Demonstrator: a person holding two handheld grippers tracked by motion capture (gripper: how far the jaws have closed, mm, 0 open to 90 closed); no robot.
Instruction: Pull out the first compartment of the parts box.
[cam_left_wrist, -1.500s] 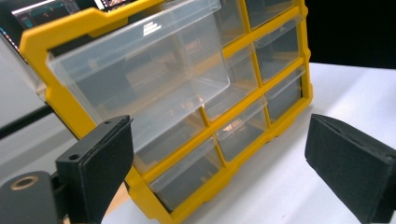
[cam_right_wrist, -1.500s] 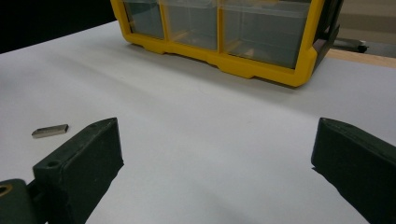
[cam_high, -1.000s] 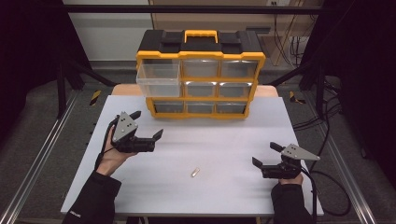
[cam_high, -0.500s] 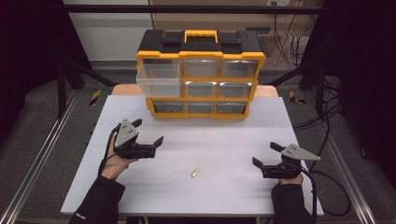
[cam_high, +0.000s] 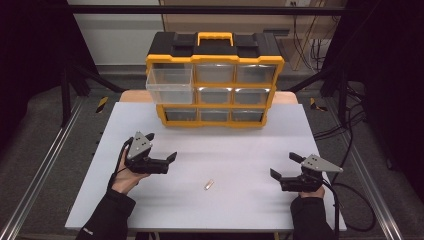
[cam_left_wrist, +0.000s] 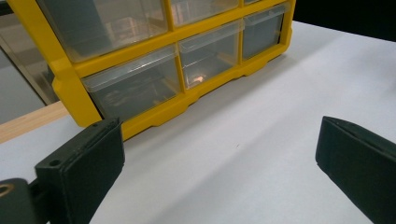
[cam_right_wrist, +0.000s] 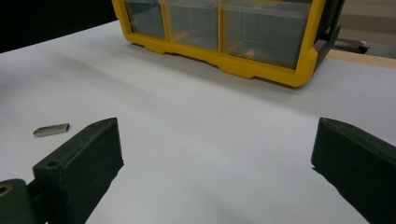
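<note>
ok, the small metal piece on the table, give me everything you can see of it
The metal piece is a small flat bar, silvery grey and dull, with squared ends. It lies flat on the white table, between the two grippers, touched by nothing. In the high view it sits slightly angled, in front of the yellow drawer cabinet. In the right gripper view it lies left of the open fingers.

no lettering, label or number can be read anywhere.

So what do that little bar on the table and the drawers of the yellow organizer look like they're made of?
The small bar looks like metal: dull grey, flat faces, sharp edges, a faint sheen. The drawers, like the pulled-out drawer, look like clear, glossy plastic: you see through them. The organizer's frame looks like moulded yellow plastic.
</note>
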